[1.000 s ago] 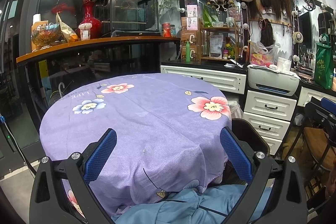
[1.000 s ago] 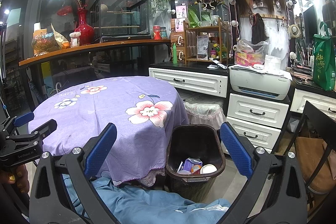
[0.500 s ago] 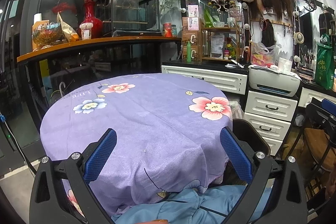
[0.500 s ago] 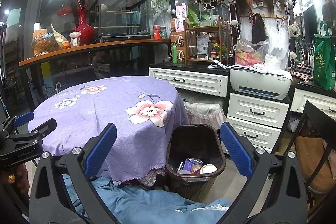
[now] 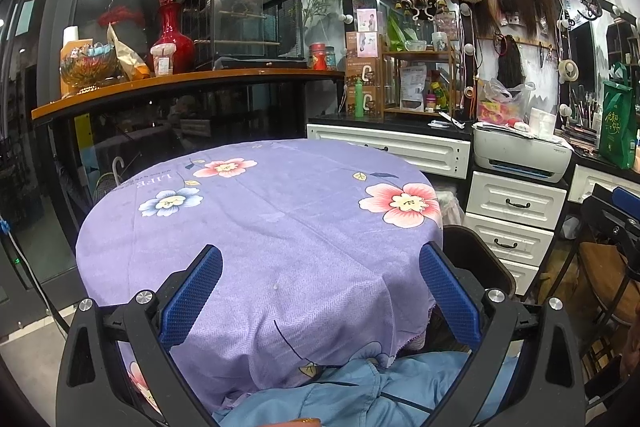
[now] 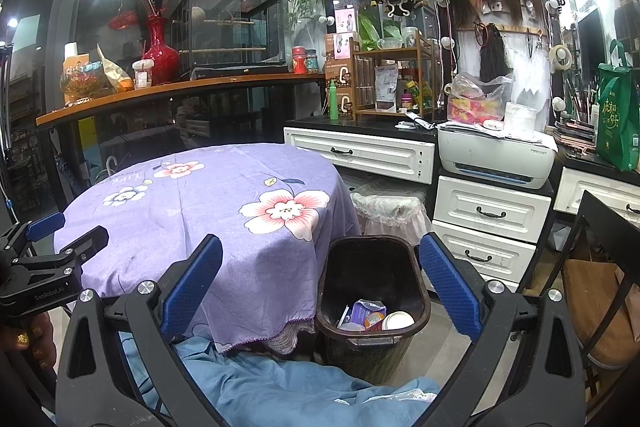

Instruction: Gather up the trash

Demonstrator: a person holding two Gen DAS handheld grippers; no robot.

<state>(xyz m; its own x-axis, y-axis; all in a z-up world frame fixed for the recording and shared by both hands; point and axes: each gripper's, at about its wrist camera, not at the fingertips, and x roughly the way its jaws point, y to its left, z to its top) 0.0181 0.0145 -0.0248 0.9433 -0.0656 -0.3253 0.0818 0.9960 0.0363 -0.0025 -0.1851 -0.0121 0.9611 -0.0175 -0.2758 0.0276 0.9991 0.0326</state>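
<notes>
Trash bin [image 6: 372,281] against tablecloth edge [image 6: 280,331]

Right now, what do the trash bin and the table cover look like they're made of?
Trash bin: likely molded plastic, dark brown, slightly glossy, with a smooth rolled rim. Table cover: woven fabric, matte purple floral print; it drapes and creases over the edge, showing a fine herringbone texture.

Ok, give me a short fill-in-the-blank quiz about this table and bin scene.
1. The tablecloth on the round table is ____ with flowers.
2. The dark trash bin stands on the floor ____ the table.
3. Both the left claw and the right claw are ____, holding nothing.
4. The wrappers and cup lie ____ the bin.

Missing words: purple; beside; open; inside
</notes>
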